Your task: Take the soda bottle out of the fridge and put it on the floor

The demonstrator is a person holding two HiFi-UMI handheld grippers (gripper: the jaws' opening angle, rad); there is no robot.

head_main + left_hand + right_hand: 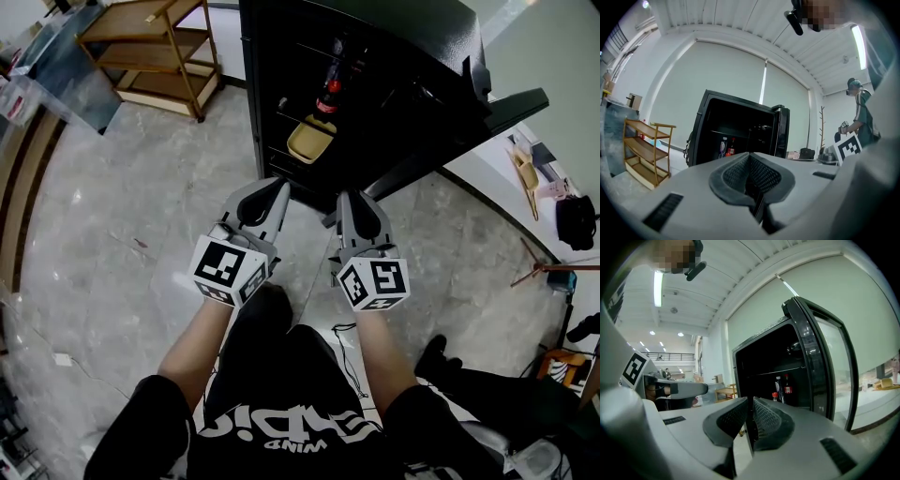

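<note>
A black fridge (412,56) stands ahead with its door (469,131) swung open to the right. On a shelf inside stands a dark soda bottle (328,95) with a red label; it also shows in the left gripper view (731,146) and the right gripper view (787,387). A second bottle (723,146) stands beside it. My left gripper (277,190) and right gripper (360,201) are held side by side in front of the fridge, short of its opening. Both point level at it. Each has its jaws together with nothing between them (750,158) (751,402).
A yellow container (312,139) lies on a lower fridge shelf. A wooden shelf rack (159,52) stands to the fridge's left. The floor (122,234) is pale marble. Another person (860,115) stands at the right, beside a coat stand (821,126).
</note>
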